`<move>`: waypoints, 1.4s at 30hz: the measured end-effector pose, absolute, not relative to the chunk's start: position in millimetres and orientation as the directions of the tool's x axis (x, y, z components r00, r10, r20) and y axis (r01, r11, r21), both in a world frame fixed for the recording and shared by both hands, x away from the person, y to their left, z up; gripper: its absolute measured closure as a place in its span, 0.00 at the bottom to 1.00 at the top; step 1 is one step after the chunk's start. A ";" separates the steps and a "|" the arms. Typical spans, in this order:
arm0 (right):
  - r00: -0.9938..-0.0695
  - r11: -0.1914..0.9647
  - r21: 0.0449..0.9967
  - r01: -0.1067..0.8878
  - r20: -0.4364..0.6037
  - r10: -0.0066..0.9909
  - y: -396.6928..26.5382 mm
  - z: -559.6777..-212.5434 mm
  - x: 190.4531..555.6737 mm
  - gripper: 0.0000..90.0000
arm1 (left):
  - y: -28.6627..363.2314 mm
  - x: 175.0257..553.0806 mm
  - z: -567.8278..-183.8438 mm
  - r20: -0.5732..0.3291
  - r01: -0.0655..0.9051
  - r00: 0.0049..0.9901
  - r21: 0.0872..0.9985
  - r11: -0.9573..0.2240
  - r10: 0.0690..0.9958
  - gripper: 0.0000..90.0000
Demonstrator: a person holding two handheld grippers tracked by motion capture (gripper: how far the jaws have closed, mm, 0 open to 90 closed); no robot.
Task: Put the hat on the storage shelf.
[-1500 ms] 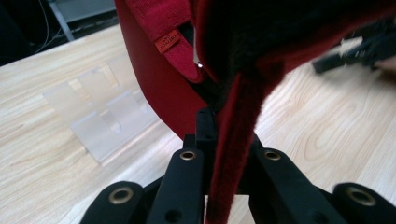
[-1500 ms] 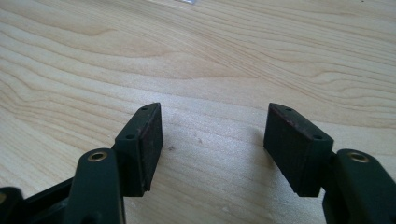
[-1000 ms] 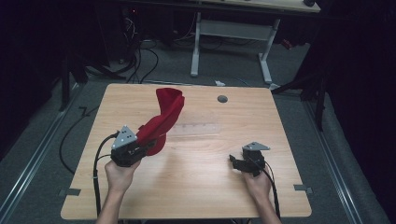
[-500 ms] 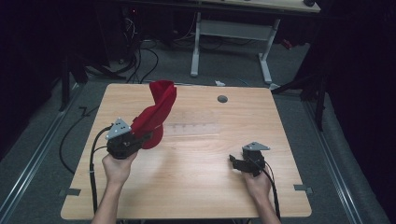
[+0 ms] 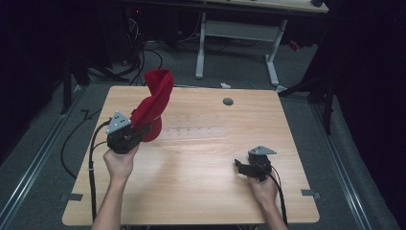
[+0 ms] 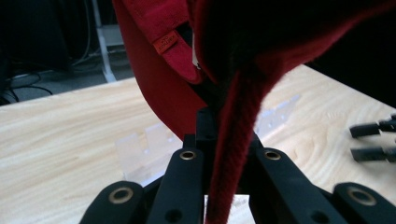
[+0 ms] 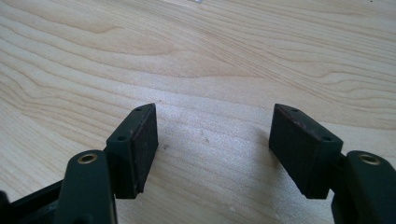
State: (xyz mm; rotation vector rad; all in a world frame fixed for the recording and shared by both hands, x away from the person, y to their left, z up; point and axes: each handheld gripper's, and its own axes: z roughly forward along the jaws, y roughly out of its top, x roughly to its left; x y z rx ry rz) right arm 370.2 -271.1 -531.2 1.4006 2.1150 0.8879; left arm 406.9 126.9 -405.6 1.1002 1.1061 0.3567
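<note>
A red cloth [image 5: 154,103] stands lifted off the left half of the wooden table [image 5: 201,158], twisted as it rises. My left gripper [image 5: 139,130] is shut on its lower edge; in the left gripper view the red cloth [image 6: 233,154] runs pinched between the black jaws, and a small red label [image 6: 166,43] shows on a fold above. My right gripper [image 5: 241,167] rests low over the table near the front right, open, with bare wood between its pads [image 7: 140,149]. The right gripper's fingertips [image 6: 373,140] also appear at the right edge of the left gripper view.
A small grey round cap [image 5: 228,101] sits in the table's far middle. A clear plastic sheet [image 5: 196,129] lies flat near the centre. Behind the table stands a white-legged desk [image 5: 239,43], and cables [image 5: 76,139] trail on the floor at the left.
My left hand has carried the red cloth leftward and a little up, so the cloth now hangs more upright and twisted. The right gripper has stayed put.
</note>
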 end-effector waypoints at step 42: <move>-0.384 0.278 0.722 0.634 -0.018 0.923 -271.0 -531.3 370.1 0.36 | 112.7 456.9 -458.9 -0.526 0.266 0.313 0.848 0.459 0.791 0.95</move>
